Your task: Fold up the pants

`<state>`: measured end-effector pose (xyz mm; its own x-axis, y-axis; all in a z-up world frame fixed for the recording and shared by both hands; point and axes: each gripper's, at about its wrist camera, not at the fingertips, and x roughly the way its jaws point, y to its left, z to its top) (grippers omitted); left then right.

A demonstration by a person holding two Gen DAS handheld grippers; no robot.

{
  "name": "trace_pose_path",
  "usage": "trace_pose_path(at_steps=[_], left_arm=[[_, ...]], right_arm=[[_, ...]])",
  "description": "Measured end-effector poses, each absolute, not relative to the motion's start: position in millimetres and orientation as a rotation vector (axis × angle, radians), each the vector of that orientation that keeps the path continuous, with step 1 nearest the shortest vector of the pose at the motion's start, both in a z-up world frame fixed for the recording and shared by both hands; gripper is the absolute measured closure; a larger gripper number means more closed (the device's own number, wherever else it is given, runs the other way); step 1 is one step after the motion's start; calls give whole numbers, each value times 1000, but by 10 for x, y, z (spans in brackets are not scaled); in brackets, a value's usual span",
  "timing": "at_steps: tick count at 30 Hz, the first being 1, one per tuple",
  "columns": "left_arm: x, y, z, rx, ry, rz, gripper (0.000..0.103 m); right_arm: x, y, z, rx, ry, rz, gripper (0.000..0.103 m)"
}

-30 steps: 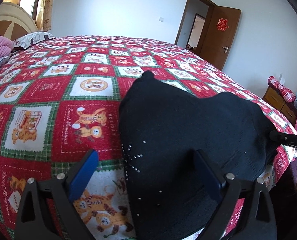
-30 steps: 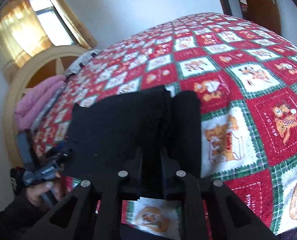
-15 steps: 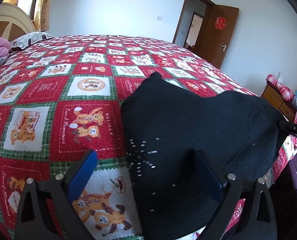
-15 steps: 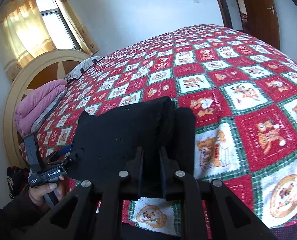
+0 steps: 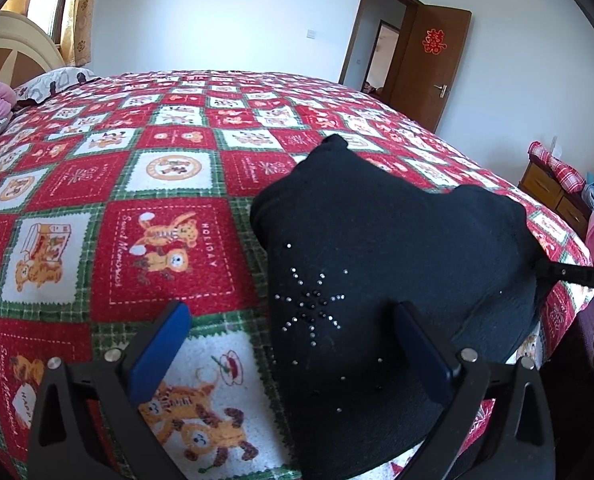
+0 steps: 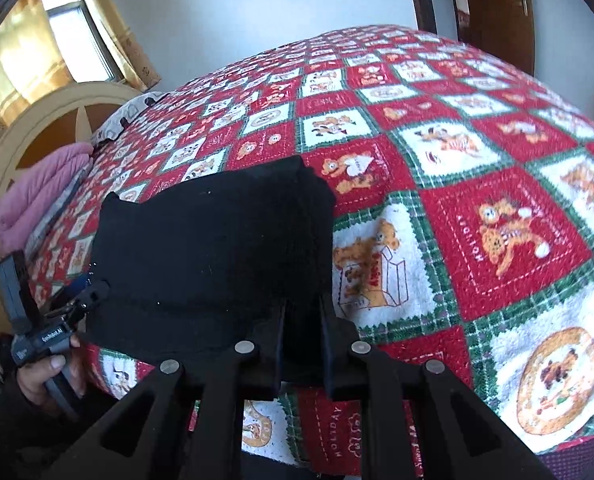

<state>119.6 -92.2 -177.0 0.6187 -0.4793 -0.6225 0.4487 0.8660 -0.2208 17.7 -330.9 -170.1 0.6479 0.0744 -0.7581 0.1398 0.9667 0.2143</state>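
Note:
Black pants (image 5: 377, 248) with a rhinestone star lie folded on the red patterned bedspread near the bed's front edge. My left gripper (image 5: 293, 336) is open, hovering just above the pants' near left edge, one blue pad (image 5: 157, 348) over the bedspread, the other pad (image 5: 421, 352) over the fabric. In the right wrist view the pants (image 6: 209, 244) fill the centre. My right gripper (image 6: 303, 320) is shut on their near right edge. The right gripper's tip (image 5: 569, 274) also shows at the pants' right side in the left wrist view.
The bedspread (image 5: 161, 184) covers the whole bed. A pink quilt (image 6: 37, 200) and pillow lie by the headboard (image 6: 57, 128). A wooden nightstand (image 5: 553, 192) stands at the bed's right side; a brown door (image 5: 429, 64) is behind. The left gripper (image 6: 49, 332) sits at the bed's left edge.
The right gripper has pulled the pants' edge toward the bed's front, flattening the fabric. The rhinestone star now lies spread out. The left gripper has stayed open and shifted slightly.

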Motion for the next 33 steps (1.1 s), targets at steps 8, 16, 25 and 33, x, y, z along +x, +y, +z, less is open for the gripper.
trace_pose_path(at_steps=[8,16,25,33], left_arm=[[1127,-861,-1766,-46,752,-520,0],[1067,-786,-1812,-35,756,-513,0],[1043,-793,-1812,-21,736,-506,0],[980,-859,-1825,7,748,-523,0]], right_arm=[[174,-2962,-1101,154,683,-104,71],[964,-2030,-1428,262,807,356,70],[1289,-2163,-1713,308,942,207,70],[1688,-1489,-1524,270,923,441,70]])
